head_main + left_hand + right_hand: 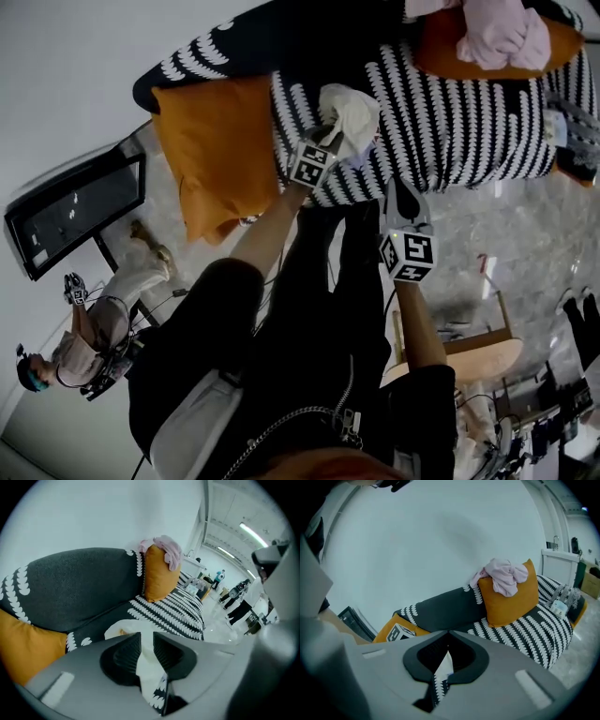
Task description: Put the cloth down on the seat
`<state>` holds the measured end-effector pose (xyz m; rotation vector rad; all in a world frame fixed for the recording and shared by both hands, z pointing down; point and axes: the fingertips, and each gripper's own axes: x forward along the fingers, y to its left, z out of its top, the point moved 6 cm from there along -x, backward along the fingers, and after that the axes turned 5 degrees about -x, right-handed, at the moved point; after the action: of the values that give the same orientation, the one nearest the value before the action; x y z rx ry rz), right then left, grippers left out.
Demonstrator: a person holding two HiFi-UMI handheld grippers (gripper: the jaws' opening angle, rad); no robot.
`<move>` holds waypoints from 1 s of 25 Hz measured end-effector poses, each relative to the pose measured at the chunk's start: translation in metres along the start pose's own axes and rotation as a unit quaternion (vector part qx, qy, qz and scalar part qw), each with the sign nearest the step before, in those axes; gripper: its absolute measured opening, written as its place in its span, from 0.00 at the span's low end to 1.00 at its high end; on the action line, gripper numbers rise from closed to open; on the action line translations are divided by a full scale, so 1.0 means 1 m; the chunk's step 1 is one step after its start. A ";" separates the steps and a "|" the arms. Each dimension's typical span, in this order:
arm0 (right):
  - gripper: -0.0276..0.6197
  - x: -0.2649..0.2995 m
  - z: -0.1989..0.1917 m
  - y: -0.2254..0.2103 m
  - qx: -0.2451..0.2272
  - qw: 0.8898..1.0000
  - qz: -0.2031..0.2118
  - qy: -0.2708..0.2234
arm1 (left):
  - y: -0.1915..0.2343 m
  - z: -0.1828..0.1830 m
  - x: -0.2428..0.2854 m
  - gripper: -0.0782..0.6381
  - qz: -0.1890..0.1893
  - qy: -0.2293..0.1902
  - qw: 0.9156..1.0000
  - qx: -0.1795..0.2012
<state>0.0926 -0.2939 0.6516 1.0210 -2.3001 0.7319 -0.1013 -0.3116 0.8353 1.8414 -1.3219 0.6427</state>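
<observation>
The white cloth (352, 114) hangs bunched over the front of the black-and-white striped sofa seat (450, 122). My left gripper (330, 137) is shut on it. In the left gripper view the cloth (149, 660) runs down between the two dark pads of that gripper (146, 644), with the seat (173, 609) beyond. My right gripper (402, 190) hovers lower, in front of the sofa and apart from the cloth. Its jaws (447, 637) meet at the tips with nothing gripped.
An orange cushion (216, 150) leans at the sofa's left end. A second orange cushion (441, 47) at the right carries a pink cloth (506, 33). Small items (562, 127) lie at the seat's right end. A person (94, 328) sits lower left by a black frame (75, 211); a wooden stool (469, 354) stands lower right.
</observation>
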 end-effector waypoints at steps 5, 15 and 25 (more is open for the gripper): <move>0.05 -0.013 0.025 0.009 -0.024 1.000 0.002 -0.013 | -0.016 0.017 -0.042 0.12 0.007 -0.018 0.999 0.030; 0.05 -0.044 0.101 0.050 -0.049 0.996 0.027 -0.063 | -0.042 0.089 -0.155 0.12 0.014 -0.093 0.995 0.026; 0.05 -0.092 0.159 0.072 -0.096 0.990 0.038 -0.098 | -0.099 0.166 -0.244 0.12 -0.004 -0.173 0.984 0.051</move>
<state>0.0530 -0.3110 0.4590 0.9566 -2.5330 0.4428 -0.0957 -0.2943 0.5251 2.1097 -1.5247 0.4036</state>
